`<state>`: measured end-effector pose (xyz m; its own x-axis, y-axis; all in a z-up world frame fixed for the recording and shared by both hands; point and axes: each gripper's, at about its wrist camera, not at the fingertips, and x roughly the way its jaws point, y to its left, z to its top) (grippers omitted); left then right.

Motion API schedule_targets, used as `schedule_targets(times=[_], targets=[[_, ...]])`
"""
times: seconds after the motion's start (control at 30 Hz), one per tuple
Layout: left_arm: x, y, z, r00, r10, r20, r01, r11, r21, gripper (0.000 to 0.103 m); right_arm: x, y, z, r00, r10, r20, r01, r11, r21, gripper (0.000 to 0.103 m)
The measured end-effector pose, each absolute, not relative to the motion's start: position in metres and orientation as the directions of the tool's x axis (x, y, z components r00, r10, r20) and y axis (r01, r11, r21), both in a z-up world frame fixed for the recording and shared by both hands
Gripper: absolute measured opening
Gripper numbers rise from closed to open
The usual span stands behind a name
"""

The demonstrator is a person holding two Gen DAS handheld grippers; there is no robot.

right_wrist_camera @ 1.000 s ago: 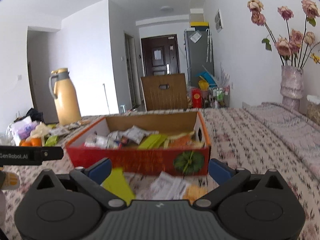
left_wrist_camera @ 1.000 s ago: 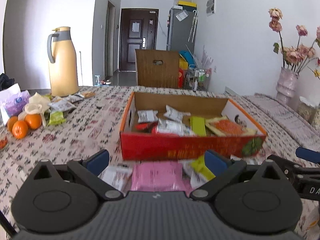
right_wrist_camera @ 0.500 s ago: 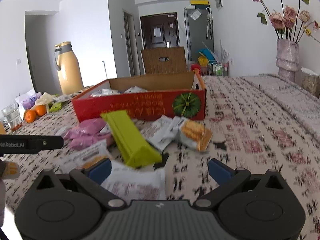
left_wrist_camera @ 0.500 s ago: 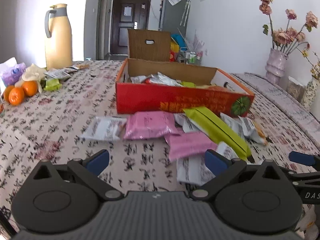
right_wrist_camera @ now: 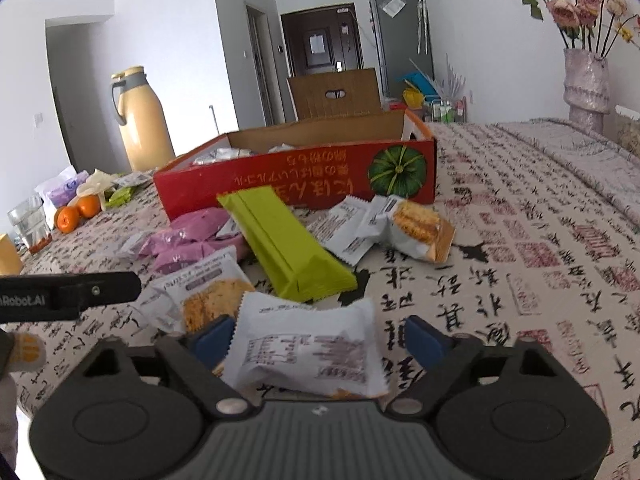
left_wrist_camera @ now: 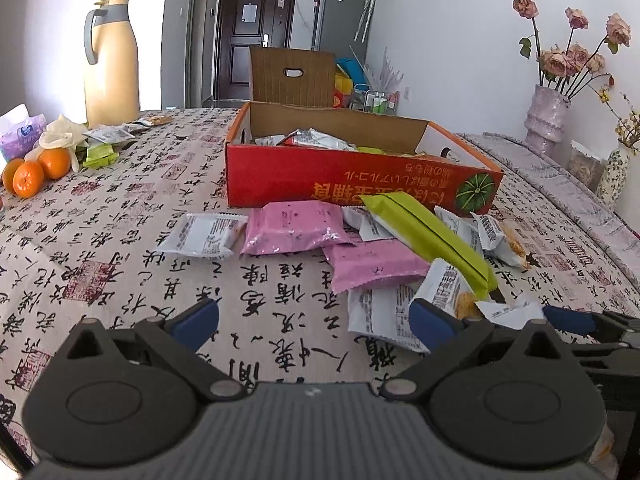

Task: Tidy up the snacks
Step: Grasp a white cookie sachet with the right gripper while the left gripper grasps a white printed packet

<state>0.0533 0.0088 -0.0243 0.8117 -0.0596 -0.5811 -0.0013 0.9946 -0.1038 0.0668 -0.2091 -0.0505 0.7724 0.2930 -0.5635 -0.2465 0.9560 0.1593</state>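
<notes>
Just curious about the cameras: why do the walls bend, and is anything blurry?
Left wrist view: fisheye bulge, dark corners, sharp red box. Right wrist view: same bulge, door frames lean, print on the near white packet is smeared.

White-walled room in bright daylight, with a dark brown panelled door [left_wrist_camera: 256, 36] at the far end, a grey fridge [left_wrist_camera: 342, 16] to its right, and a calligraphy-print tablecloth [left_wrist_camera: 120, 216] covering the near table.
</notes>
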Motion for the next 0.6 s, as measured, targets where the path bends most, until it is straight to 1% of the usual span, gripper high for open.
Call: schedule_targets(times=[0.03, 0.07, 0.1, 0.3, 0.33, 0.37, 0.47, 0.6], targets=[[0.053, 0.009, -0.025, 0.810, -0.060, -0.583, -0.002, 0.994, -0.105, 0.103, 0.066, -0.208, -0.051, 0.779, 0.282, -0.560, -0.244, 0.959, 0.144, 0.081], [0.053, 0.009, -0.026, 0.809, -0.061, -0.585, -0.002, 0.994, -0.107, 0.103, 0.066, -0.207, -0.052, 0.782, 0.276, -0.559, -0.243, 0.961, 0.135, 0.073], [0.053, 0.009, -0.026, 0.808, -0.062, -0.586, -0.002, 0.994, -0.108, 0.103, 0.065, -0.206, -0.052, 0.784, 0.272, -0.558, -0.243, 0.962, 0.128, 0.070], [0.052, 0.009, -0.026, 0.808, -0.064, -0.586, 0.000, 0.994, -0.109, 0.103, 0.060, -0.203, -0.052, 0.797, 0.262, -0.544, -0.259, 0.962, 0.084, 0.062], [0.052, 0.008, -0.026, 0.808, -0.064, -0.586, 0.000, 0.994, -0.108, 0.103, 0.059, -0.203, -0.051, 0.797, 0.263, -0.543, -0.263, 0.961, 0.080, 0.059], [0.051, 0.008, -0.026, 0.808, -0.063, -0.585, -0.001, 0.994, -0.107, 0.103, 0.058, -0.203, -0.051, 0.798, 0.264, -0.542, -0.267, 0.961, 0.076, 0.054], [0.050, 0.006, -0.026, 0.809, -0.060, -0.585, -0.001, 0.995, -0.104, 0.103, 0.056, -0.203, -0.051, 0.798, 0.271, -0.538, -0.272, 0.959, 0.080, 0.050], [0.051, 0.003, -0.025, 0.810, -0.058, -0.584, 0.000, 0.995, -0.099, 0.103, 0.054, -0.206, -0.049, 0.802, 0.278, -0.529, -0.271, 0.958, 0.093, 0.048]])
